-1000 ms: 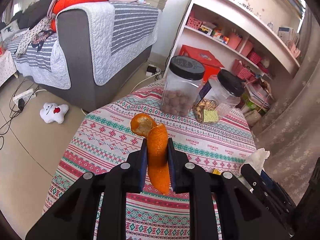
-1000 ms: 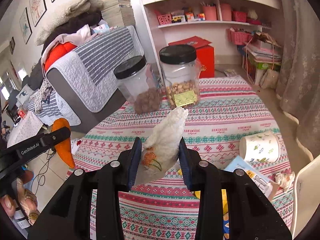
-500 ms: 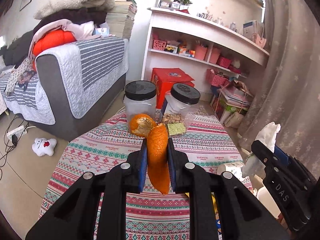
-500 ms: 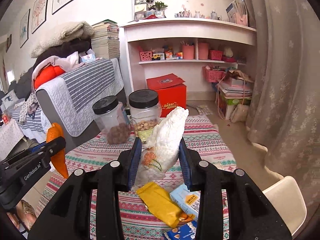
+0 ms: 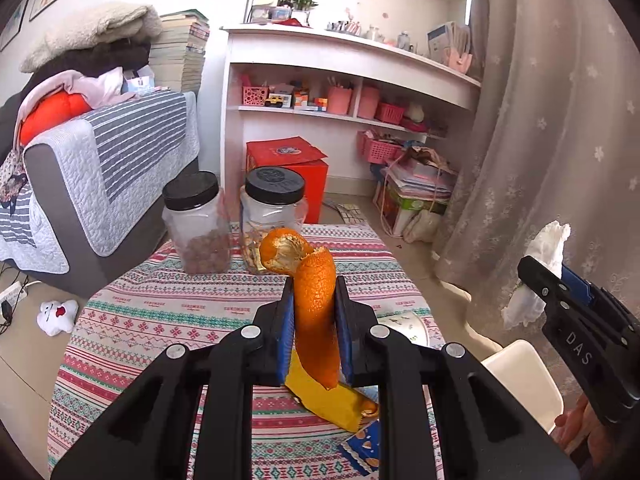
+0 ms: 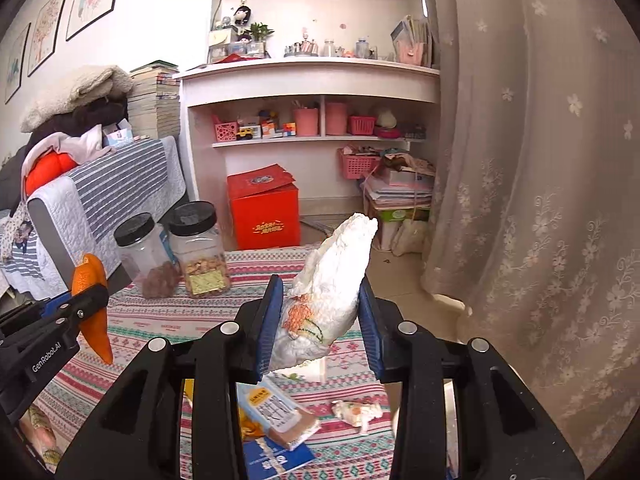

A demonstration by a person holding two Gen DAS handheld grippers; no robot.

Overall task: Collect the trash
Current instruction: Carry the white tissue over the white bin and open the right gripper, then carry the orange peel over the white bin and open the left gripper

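The left gripper (image 5: 314, 320) pinches an orange peel (image 5: 314, 308) upright; the right gripper (image 6: 318, 320) clamps a crumpled tissue (image 6: 328, 292). A white bin (image 5: 520, 384), presumably for trash, sits at four o'clock from the peel, nearer the right hand.

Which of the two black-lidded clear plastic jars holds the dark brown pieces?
The left jar, nearer the sofa; the right jar holds paler tan pieces.

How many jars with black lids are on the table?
2. The jar of brown bits stands at the far edge, sofa side. The jar of nuts stands right beside it. Others may hide behind the grippers.
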